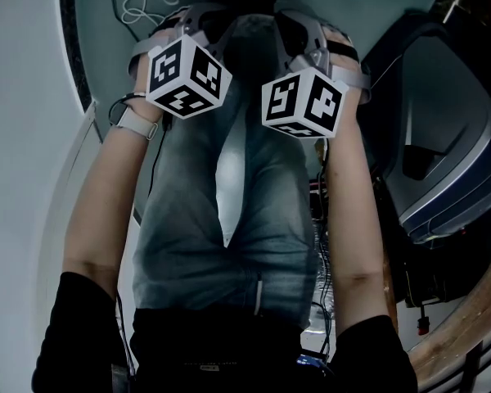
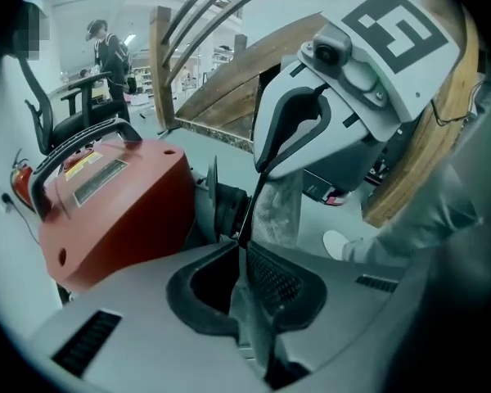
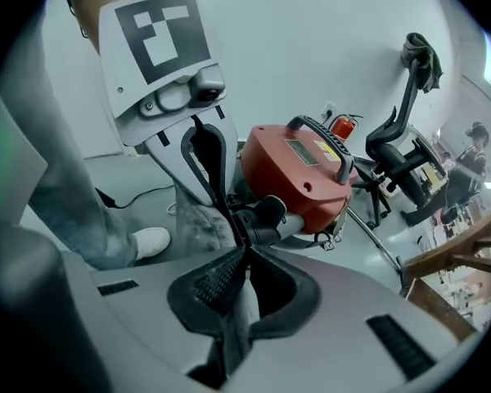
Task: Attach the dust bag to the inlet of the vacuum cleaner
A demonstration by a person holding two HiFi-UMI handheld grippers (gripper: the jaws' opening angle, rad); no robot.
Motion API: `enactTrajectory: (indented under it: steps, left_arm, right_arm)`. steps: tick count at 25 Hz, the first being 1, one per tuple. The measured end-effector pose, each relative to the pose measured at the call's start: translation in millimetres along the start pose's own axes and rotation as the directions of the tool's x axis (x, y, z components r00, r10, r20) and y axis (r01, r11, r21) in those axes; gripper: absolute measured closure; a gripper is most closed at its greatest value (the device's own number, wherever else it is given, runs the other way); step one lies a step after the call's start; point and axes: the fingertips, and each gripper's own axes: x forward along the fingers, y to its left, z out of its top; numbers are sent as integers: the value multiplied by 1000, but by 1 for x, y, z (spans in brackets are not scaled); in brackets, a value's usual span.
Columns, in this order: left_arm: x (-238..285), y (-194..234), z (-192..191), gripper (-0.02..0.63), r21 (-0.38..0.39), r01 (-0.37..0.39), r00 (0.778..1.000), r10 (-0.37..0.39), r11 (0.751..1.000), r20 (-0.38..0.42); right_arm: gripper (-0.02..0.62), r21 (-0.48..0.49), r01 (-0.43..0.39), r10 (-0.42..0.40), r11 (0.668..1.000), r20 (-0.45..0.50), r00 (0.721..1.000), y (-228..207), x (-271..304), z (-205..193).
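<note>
The grey cloth dust bag (image 1: 229, 178) hangs down between my two grippers. My left gripper (image 1: 198, 24) and right gripper (image 1: 299, 29) face each other and each is shut on the bag's upper edge. In the left gripper view the jaws (image 2: 244, 248) pinch the cloth just in front of the black inlet pipe (image 2: 225, 211) of the red vacuum cleaner (image 2: 114, 203). The right gripper (image 3: 244, 252) likewise clamps cloth at the inlet (image 3: 266, 219) of the red vacuum cleaner (image 3: 299, 170). The bag (image 3: 192, 219) droops below the left gripper (image 3: 204, 162). Whether the bag's mouth touches the pipe is hidden.
A dark grey machine (image 1: 442, 154) stands at the right. A white cable (image 1: 139, 6) lies on the floor ahead. A black office chair (image 3: 401, 154) and a fire extinguisher (image 3: 341, 125) are behind the vacuum. Wooden framing (image 2: 229, 97) rises nearby. My shoe (image 3: 147, 240) is below.
</note>
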Motion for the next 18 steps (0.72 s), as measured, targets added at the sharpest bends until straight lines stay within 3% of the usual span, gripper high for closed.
enactTrajectory:
  steps: [10, 13, 15, 18]
  left_arm:
    - [6, 0, -9, 578, -29, 105, 994, -105, 994, -25]
    - [-3, -10, -10, 584, 2, 111, 994, -111, 994, -17]
    - [-6, -16, -11, 588, 9, 110, 994, -110, 994, -18]
    - [-5, -14, -10, 588, -12, 91, 995, -91, 996, -29]
  right_arm:
    - [563, -116, -15, 23, 993, 65, 998, 1, -3, 19]
    - [571, -87, 64, -49, 994, 163, 985, -21, -12, 57]
    - [571, -70, 100, -86, 993, 180, 980, -44, -17, 80]
    - [571, -49, 31, -23, 998, 160, 987, -53, -23, 77]
